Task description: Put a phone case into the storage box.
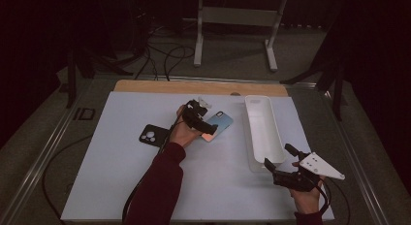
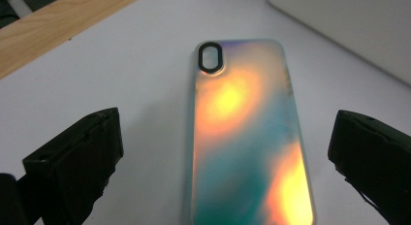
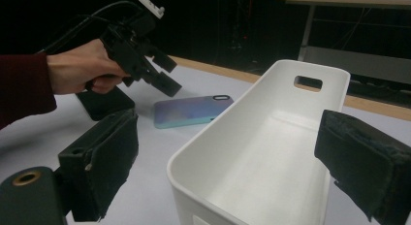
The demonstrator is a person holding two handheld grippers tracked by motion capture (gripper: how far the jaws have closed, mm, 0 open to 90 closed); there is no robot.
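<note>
Jaws of the right gripper (image 1: 280, 157) stand wide apart and hold nothing; in the high view it sits at the near right of the white mat (image 1: 121, 186), just off the near end of the white bin (image 1: 271, 152). Right gripper view adds what the high view cannot: the bin's interior is bare, with a slot handle (image 3: 308, 82) cut through its far end wall.

Mid-table, the left gripper (image 1: 209, 125) hovers over the iridescent phone case (image 1: 220, 122), which lies flat on the mat, back side up, just left of the bin. Left gripper view shows both jaws spread wide, one on each side of the case (image 2: 247, 137), neither touching it; the black-rimmed camera cutout (image 2: 211, 56) points away from the gripper. Right gripper view shows this gripper (image 3: 172, 74) raised above the case's end, clear of it.

Left of the hand lies a black phone case (image 1: 153, 135). Beyond the mat, the wooden table edge (image 1: 194, 87) shows.
</note>
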